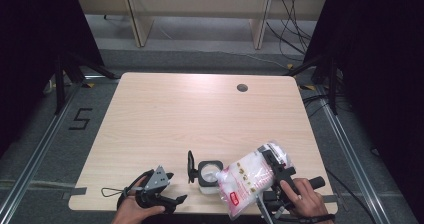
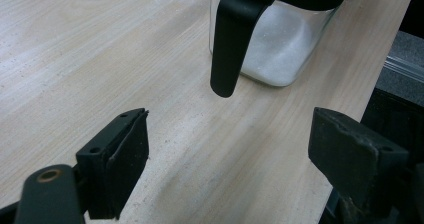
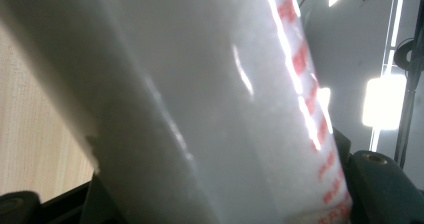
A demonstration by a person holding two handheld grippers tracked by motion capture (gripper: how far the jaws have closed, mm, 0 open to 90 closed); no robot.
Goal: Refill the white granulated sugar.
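A clear plastic bag (image 1: 248,177) of white granules with red print is tilted over the table's front edge, and my right gripper (image 1: 274,167) is shut on its upper end. In the right gripper view the bag (image 3: 200,109) lies between the two jaws. The bag's lower end reaches toward a square glass jar (image 1: 209,174) partly full of white powder, whose black lid (image 1: 190,166) stands flipped up on its left. My left gripper (image 1: 176,188) rests left of the jar, open and holding nothing. In the left gripper view the gripper (image 2: 230,129) faces the jar (image 2: 280,49) and its hanging lid tab (image 2: 229,44).
The wooden table (image 1: 200,114) has a round cable hole (image 1: 242,87) at the back right. A loop of black cable (image 1: 111,191) lies by the front left corner. Dark stands and floor rails flank the table on both sides.
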